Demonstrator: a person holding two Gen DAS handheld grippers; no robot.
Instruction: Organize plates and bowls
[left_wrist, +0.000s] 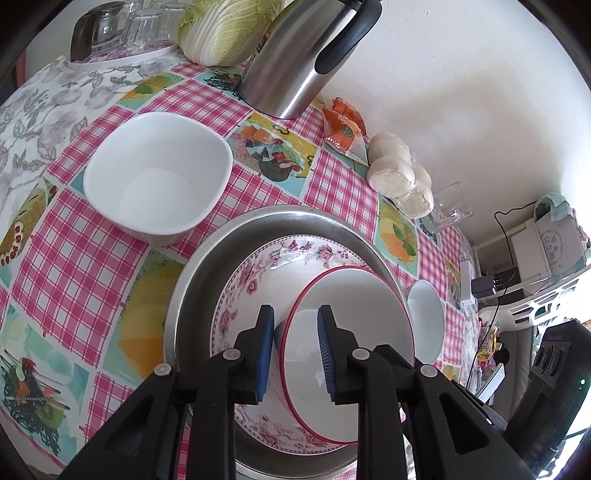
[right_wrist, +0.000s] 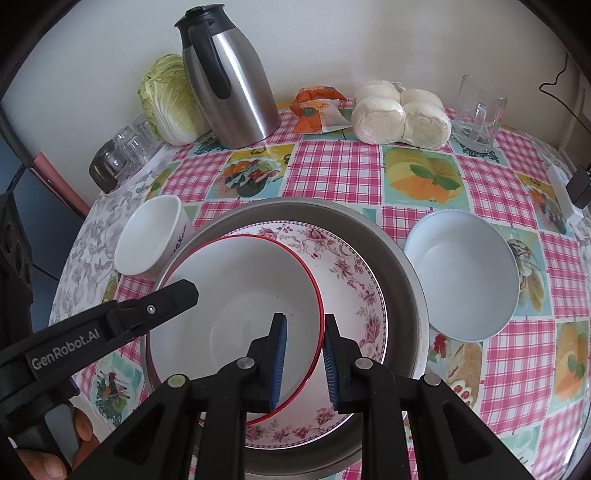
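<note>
Bowls on the worktop (right_wrist: 332, 170) are numbering five: a steel basin (right_wrist: 399, 258) holding a floral bowl (right_wrist: 354, 280) holding a red-rimmed bowl (right_wrist: 236, 291), plus a square white one (right_wrist: 147, 236) at ten o'clock and a pale one (right_wrist: 461, 273) at three. Both grippers, left (left_wrist: 295, 354) and right (right_wrist: 304, 362), are pinching the red-rimmed bowl's rim, jaws nearly closed on it. Free room is sitting at twelve, before the thermos (right_wrist: 229, 81). "GenRobot.AI" is showing on the left gripper.
</note>
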